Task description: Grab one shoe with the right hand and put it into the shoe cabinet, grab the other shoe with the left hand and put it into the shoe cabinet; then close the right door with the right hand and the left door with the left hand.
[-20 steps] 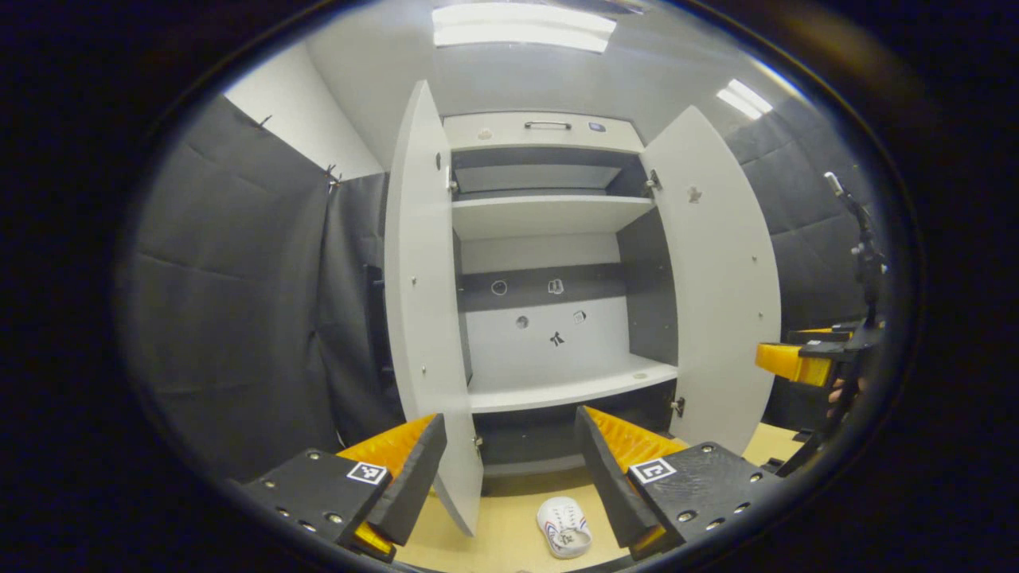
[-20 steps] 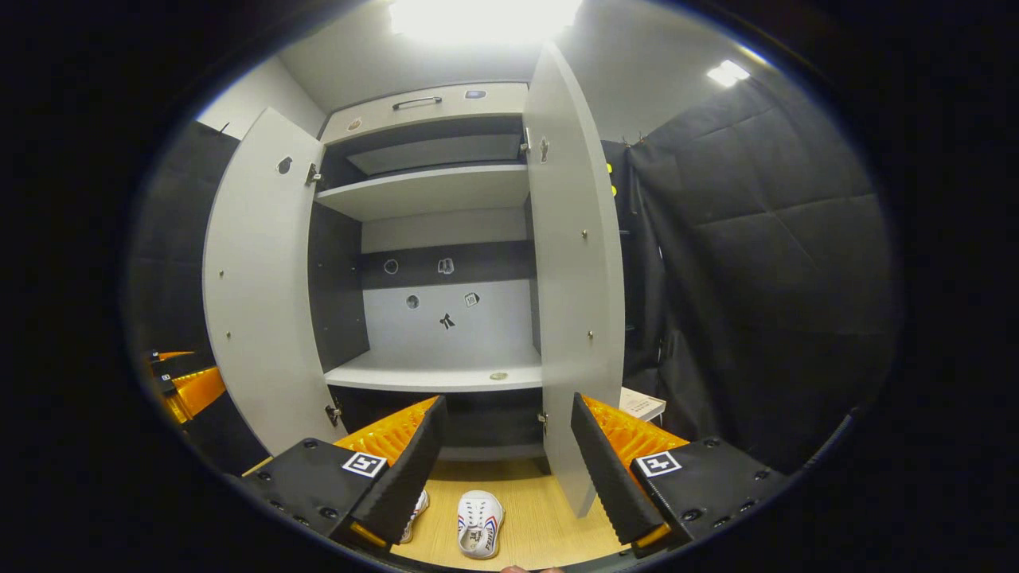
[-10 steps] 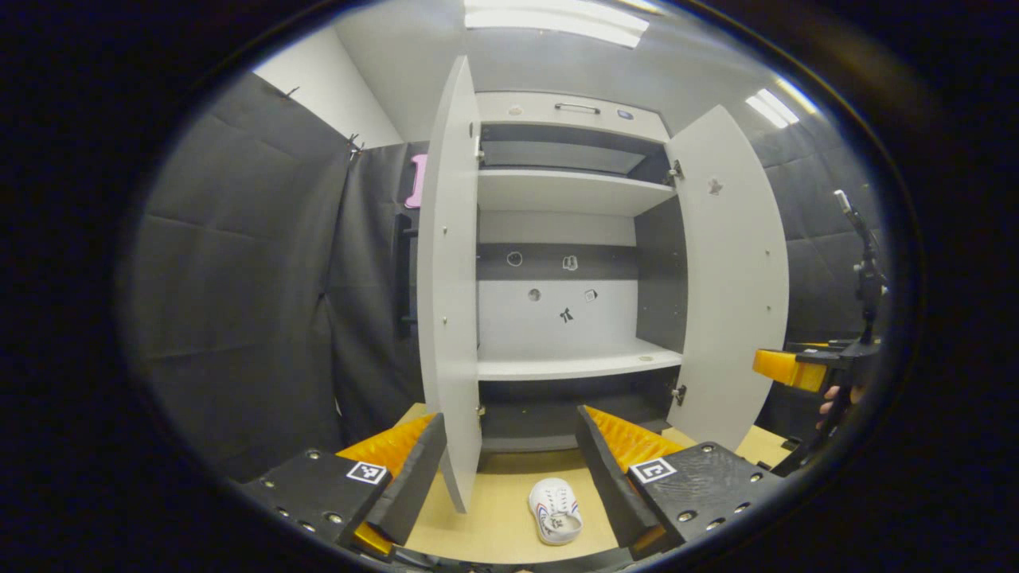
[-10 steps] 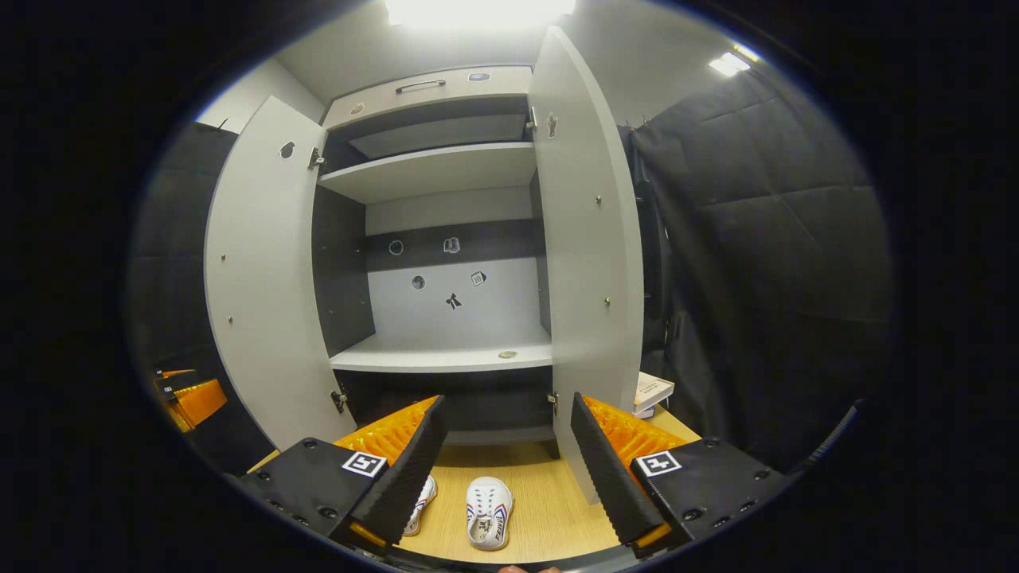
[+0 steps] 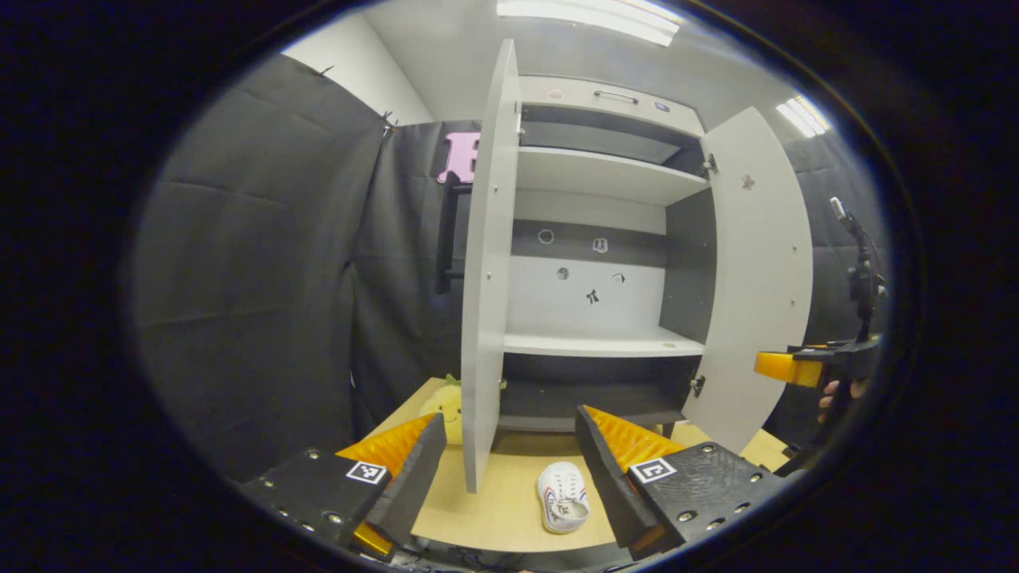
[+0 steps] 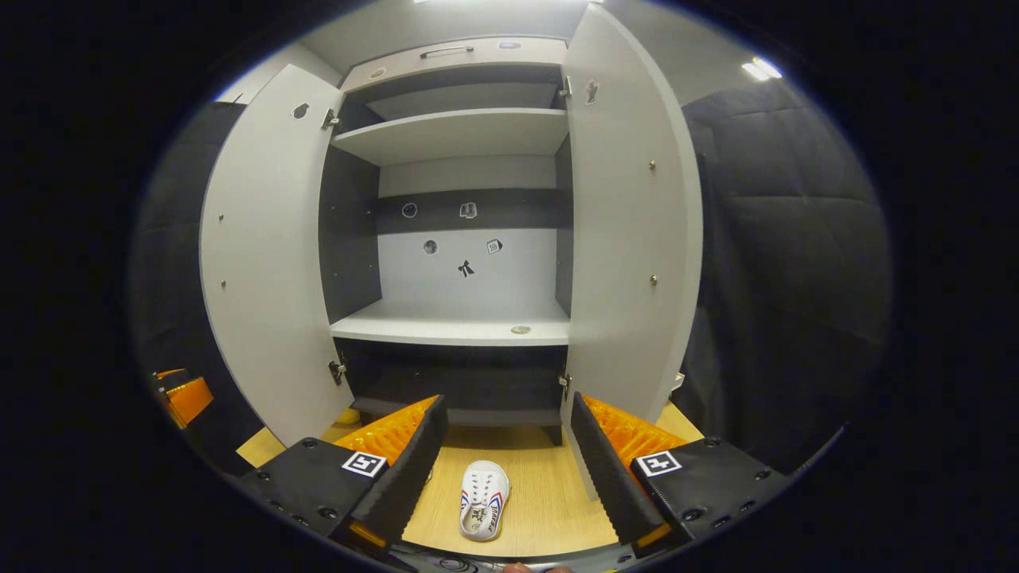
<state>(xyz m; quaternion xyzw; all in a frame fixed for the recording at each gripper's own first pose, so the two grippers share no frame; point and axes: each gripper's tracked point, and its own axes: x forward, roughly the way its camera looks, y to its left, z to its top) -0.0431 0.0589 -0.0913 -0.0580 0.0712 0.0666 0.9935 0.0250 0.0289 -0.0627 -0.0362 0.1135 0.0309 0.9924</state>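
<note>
Shoe [image 6: 484, 509] on wooden floor [image 6: 541, 509], between right gripper [image 6: 505, 469] fingers, untouched, jaws wide | left gripper [image 5: 509, 477] spread, empty; shoe just inside its right finger | shoe cabinet [image 6: 462, 239] ahead, doors open

This is looking like a staged recording booth, not a lived-in home: padded black cloth [image 5: 263, 263] is hanging as walls on both sides, and strip lights [image 5: 589, 11] are glowing on a plain white ceiling. A pale shoe cabinet [image 6: 454, 131] is standing open on a wooden surface [image 6: 541, 501], a microphone stand [image 5: 858, 270] rising at the right.
</note>
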